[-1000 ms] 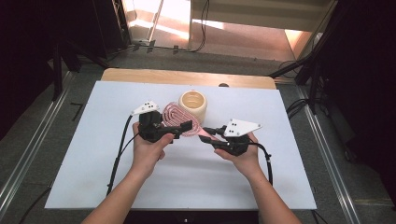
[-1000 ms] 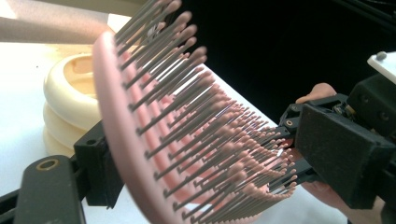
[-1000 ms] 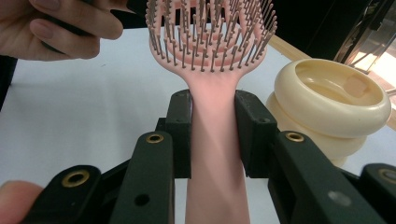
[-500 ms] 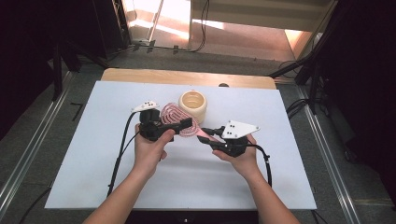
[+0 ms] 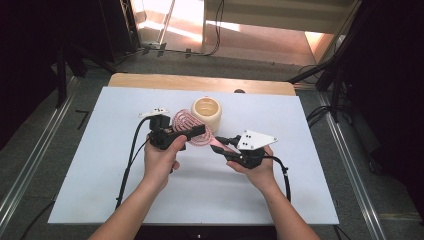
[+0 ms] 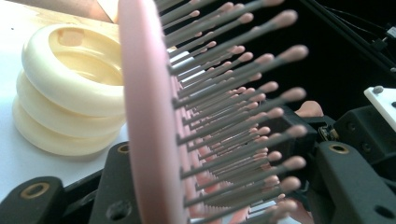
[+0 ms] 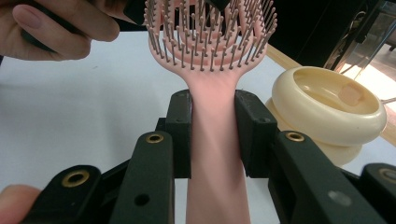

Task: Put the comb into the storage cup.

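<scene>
The pink paddle hairbrush (image 5: 192, 131) is held off the white table (image 5: 100, 165), just in front of the cream ribbed cup (image 5: 207, 111). The right gripper (image 7: 214, 135) clamps the handle between its 2 pads, which keeps the bristle head free. The left gripper (image 5: 197, 131) has the head between its jaws, which have just been closing, 1 on the flat back and 1 at the bristle tips; whether they already press is hard to tell, probably to steady it for a handover.
</scene>
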